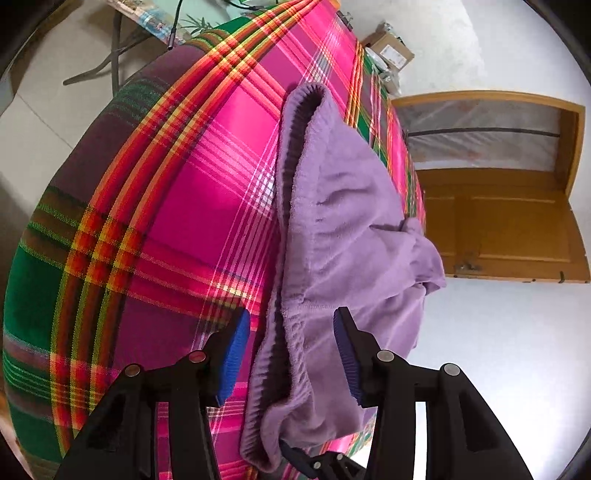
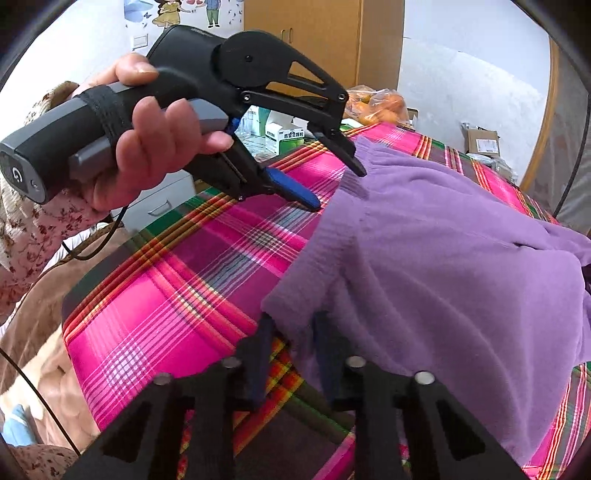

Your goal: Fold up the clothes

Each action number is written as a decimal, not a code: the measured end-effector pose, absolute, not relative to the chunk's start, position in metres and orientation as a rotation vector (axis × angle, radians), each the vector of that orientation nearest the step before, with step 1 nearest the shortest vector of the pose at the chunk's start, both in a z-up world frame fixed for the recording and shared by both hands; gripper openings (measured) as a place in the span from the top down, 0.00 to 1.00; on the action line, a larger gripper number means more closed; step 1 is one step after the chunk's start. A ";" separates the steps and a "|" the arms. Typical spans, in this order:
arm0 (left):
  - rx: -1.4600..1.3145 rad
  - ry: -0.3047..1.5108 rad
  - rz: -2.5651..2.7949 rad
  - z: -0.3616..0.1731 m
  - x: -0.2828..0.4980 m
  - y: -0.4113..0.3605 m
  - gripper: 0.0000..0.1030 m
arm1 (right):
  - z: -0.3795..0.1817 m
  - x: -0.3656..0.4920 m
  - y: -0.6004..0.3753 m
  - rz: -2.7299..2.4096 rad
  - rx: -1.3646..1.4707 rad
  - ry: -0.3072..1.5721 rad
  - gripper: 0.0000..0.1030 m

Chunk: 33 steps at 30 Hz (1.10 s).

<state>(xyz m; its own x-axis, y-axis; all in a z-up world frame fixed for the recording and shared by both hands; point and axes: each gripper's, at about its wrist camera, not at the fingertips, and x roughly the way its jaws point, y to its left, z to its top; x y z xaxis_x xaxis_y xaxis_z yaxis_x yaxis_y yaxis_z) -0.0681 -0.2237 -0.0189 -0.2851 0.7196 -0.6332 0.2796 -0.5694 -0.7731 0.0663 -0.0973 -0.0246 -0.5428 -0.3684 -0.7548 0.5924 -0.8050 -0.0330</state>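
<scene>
While the left gripper (image 1: 291, 343) stands with its two blue-padded fingers spread wide, the ribbed elastic waistband (image 1: 284, 354) of a lilac fleece garment (image 1: 343, 236) runs up between them, and neither pad presses on the cloth. Seen from the right wrist camera, this same gripper is held in a person's hand (image 2: 147, 147) by a grey and black handle, pointing down at the far edge of the garment, with one black finger over the fleece and the blue-padded finger beside it over the bare cloth.

At the near corner of the garment, the right gripper (image 2: 291, 339) has its fingers drawn close together, pinching a small fold of the lilac fleece between the dark blue pads.

Outward from both grippers, the garment lies rumpled and partly doubled over on a surface covered with a bright plaid cloth (image 1: 177, 206) in pink, green, red and yellow. Its waistband faces the open stretch of plaid, and the rest bunches toward the far edge of the cloth.

Beyond the surface, the left wrist view shows a wooden door (image 1: 506, 225) and a cardboard box (image 1: 391, 51). The right wrist view shows a floral sleeve (image 2: 33, 229), small green and white cartons (image 2: 280, 133), a bag of orange fruit (image 2: 380, 107) and a wooden cupboard (image 2: 317, 33).
</scene>
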 end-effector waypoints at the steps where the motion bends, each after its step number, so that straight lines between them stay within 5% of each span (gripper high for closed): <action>1: -1.640 -1.240 1.921 -0.019 -0.068 -0.223 0.53 | -0.022 0.068 -0.096 -2.332 1.029 0.377 0.86; 21: -1.641 -1.345 1.829 -0.027 -0.073 -0.203 0.55 | 0.007 0.076 -0.077 -2.324 0.922 0.215 0.90; 25: -1.654 -1.328 1.851 -0.029 -0.075 -0.199 0.77 | 0.006 0.076 -0.075 -2.325 0.933 0.200 0.90; 29: -1.653 -1.312 1.875 -0.031 -0.077 -0.199 0.88 | 0.004 0.076 -0.077 -2.321 0.947 0.203 0.90; 33: -1.610 -1.305 1.904 -0.033 -0.077 -0.199 0.90 | 0.002 0.076 -0.079 -2.317 0.955 0.222 0.90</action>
